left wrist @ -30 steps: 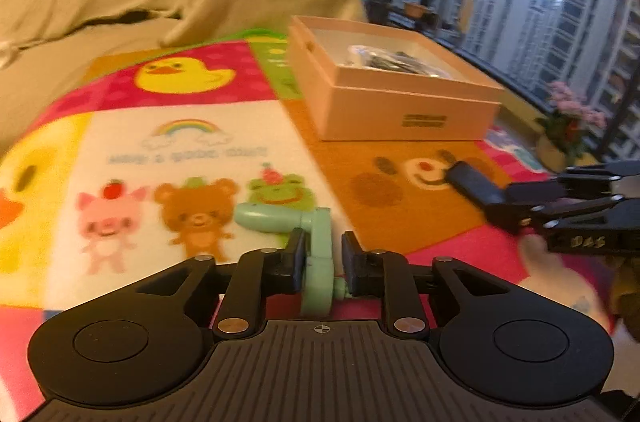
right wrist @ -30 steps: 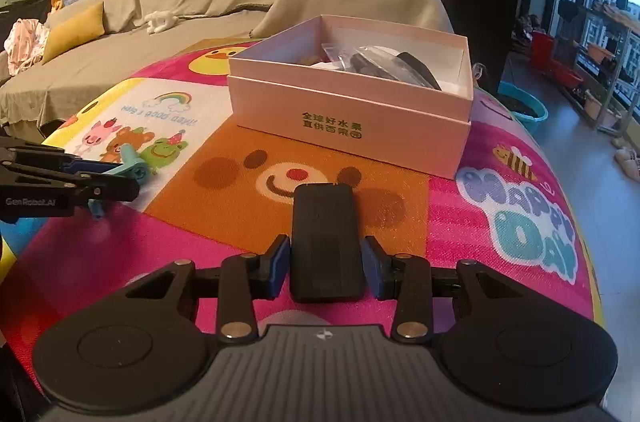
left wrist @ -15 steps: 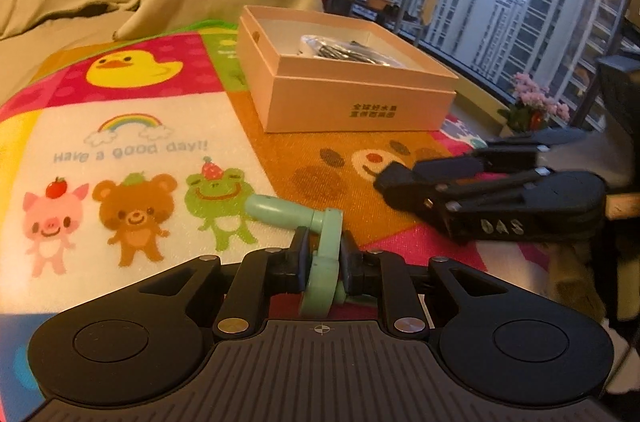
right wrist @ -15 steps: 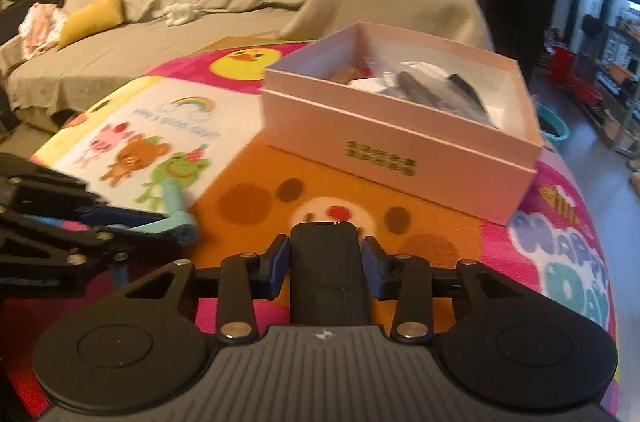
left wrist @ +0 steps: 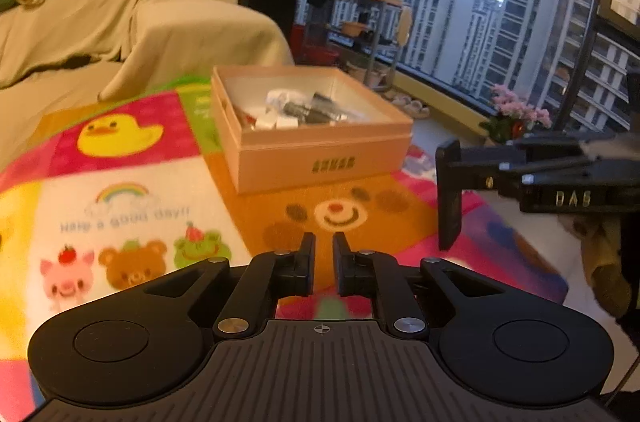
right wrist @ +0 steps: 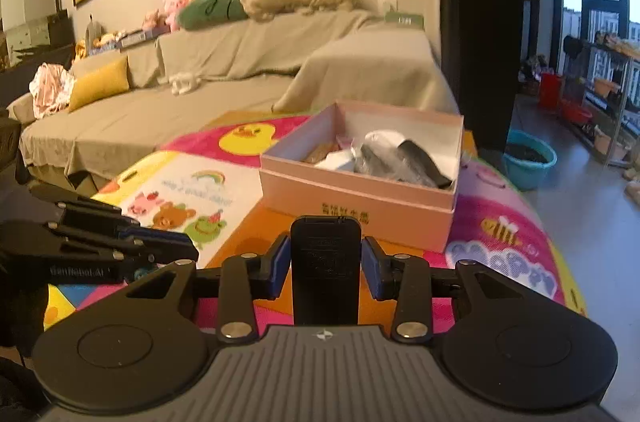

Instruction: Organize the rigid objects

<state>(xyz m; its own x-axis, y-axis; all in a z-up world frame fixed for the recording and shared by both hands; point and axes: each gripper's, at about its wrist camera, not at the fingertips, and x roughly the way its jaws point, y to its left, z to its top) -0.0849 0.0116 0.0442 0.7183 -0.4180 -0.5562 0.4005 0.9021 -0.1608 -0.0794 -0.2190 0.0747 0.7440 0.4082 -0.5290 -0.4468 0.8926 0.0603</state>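
Right tool (right wrist: 325, 258) grasped a flat black rectangular device (right wrist: 325, 286) edgewise; it could slip short of the pink cardboard box (right wrist: 352, 200) at 12 o'clock. Left tool (left wrist: 324, 250) was clenched, empty.

We see the box (right wrist: 360, 206) on the mat (right wrist: 500, 234) beyond our right fingers (right wrist: 280, 260), the sofa (right wrist: 240, 78) behind it.

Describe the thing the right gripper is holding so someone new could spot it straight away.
Start at the colourful cartoon play mat with the pink cardboard box on it. In front of the box, the right gripper clamps a flat black rectangular device, the only plain black slab outside the box.
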